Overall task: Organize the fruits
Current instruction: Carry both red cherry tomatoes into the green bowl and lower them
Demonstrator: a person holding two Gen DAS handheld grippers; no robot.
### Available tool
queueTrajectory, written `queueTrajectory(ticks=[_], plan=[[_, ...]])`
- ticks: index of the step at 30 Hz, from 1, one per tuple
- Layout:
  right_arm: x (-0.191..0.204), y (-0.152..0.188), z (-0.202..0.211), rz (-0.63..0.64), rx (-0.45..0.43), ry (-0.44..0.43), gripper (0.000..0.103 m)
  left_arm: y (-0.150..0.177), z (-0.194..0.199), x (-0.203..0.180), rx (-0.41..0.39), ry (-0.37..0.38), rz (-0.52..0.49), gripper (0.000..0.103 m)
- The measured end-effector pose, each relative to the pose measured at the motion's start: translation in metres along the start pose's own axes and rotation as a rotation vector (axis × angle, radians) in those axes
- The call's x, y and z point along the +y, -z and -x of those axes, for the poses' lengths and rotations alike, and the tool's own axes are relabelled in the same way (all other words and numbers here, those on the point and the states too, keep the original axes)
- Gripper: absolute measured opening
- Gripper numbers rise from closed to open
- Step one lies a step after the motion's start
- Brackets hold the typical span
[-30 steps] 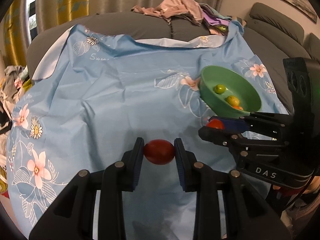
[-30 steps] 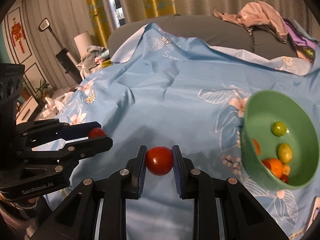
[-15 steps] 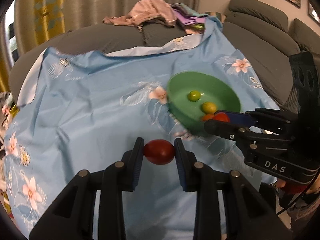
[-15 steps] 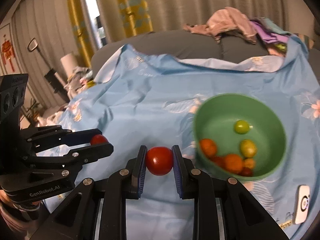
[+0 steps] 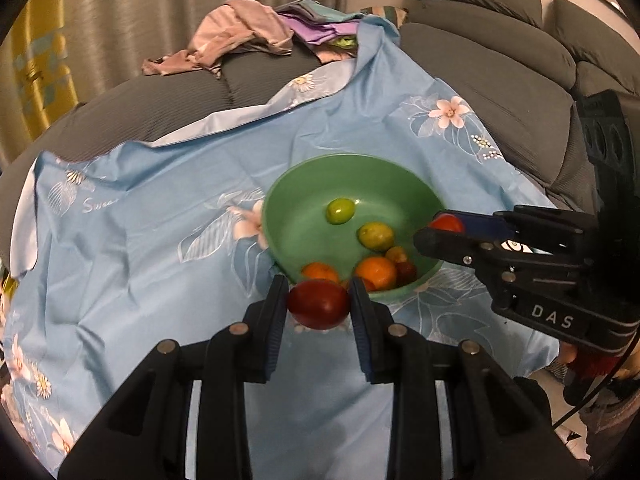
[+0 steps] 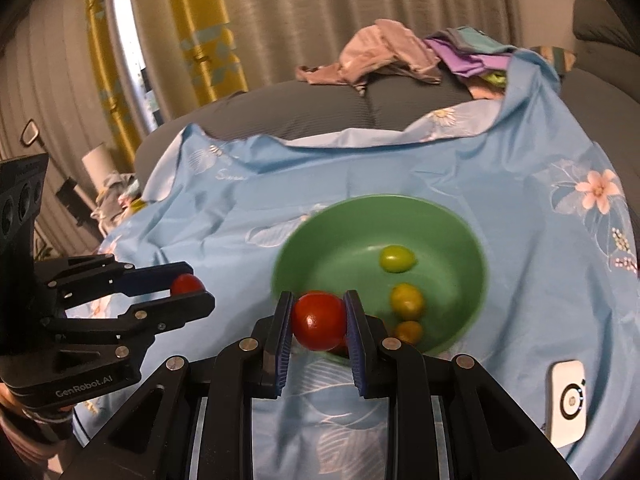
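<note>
I see a grey ribbed-fabric sofa [image 5: 168, 112] carrying everything, covered by a wrinkled light-blue cloth printed with white and pink flowers [image 5: 132, 264]. A round green bowl [image 5: 304, 192] sits directly on that cloth. Near it, toward my right, lies a small white rounded device with a black ring mark [image 6: 567, 402]. A heap of pink and purple clothes [image 5: 248, 36] rests on the sofa's far edge.

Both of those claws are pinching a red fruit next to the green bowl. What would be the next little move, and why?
Probably carry the right gripper a touch further over the green bowl and open it. Its red tomato sits at the near rim, and the other fruits already lie inside. The left gripper with its red fruit could follow.
</note>
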State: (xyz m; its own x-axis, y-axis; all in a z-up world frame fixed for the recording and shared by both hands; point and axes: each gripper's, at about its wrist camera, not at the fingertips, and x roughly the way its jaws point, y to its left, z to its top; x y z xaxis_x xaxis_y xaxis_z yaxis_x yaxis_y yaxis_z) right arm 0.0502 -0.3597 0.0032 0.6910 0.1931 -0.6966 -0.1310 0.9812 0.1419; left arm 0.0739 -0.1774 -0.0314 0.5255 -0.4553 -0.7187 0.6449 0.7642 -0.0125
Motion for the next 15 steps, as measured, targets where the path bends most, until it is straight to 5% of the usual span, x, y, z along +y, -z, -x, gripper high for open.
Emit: queueTrajectory(ticks=[15], plan=[[-0.05,-0.004,-0.014,-0.043,0.046,0.067,0.027,-0.035,-0.059,-0.031,0.056,0.055,-0.064,0.031]])
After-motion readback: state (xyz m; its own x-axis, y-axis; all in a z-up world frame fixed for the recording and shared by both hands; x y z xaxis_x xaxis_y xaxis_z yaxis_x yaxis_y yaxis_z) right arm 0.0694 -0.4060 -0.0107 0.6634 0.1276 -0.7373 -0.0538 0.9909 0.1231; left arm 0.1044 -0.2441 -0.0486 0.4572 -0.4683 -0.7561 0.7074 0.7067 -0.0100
